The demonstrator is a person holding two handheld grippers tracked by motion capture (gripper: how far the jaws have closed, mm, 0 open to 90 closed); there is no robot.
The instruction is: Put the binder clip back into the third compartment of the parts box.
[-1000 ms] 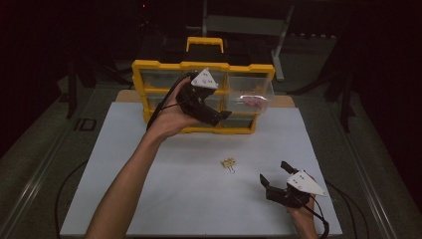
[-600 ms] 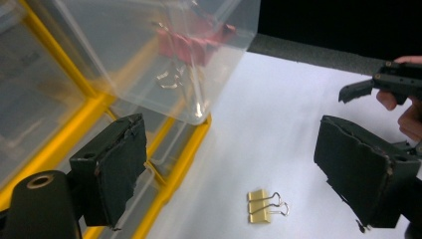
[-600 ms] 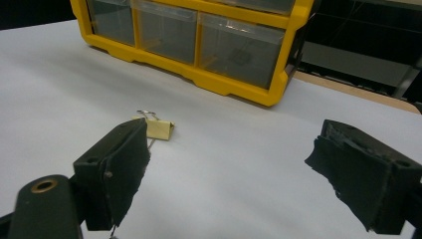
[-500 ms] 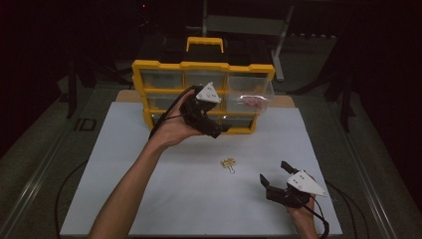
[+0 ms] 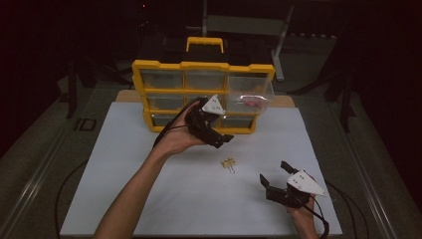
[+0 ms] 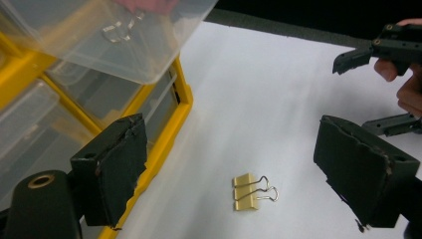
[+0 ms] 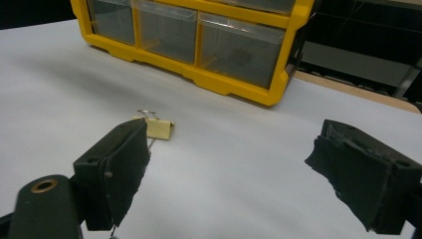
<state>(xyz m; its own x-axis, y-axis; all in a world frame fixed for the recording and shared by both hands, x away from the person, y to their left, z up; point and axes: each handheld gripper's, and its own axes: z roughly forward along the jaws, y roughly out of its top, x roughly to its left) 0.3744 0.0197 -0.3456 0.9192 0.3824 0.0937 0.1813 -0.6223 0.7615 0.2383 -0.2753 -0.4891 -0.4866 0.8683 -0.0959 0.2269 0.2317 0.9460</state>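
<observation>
While the left claw [image 5: 226,139] hangs released above the white surface [image 5: 124,164], a small gold binder clip [image 5: 228,163] lies flat just past its tips, at about five o'clock from it in the high view. In the left gripper view the clip [image 6: 251,191] sits between the two wide-set jaws, nearer the bottom edge, with its wire handles pointing toward three o'clock. The right claw [image 5: 276,180] rests near the surface's four o'clock corner, also released and grasping nothing, well apart from the clip. At twelve o'clock stands a yellow drawer organiser [image 5: 201,67]; its top right clear drawer [image 5: 254,97] is pulled out and juts over the surface. The likely trouble is that the clip lies low and thin: if the jaws close too high, they could slide it along the surface or pinch only the springy handles. The left hand [image 5: 179,137] could also bump the jutting drawer.
</observation>
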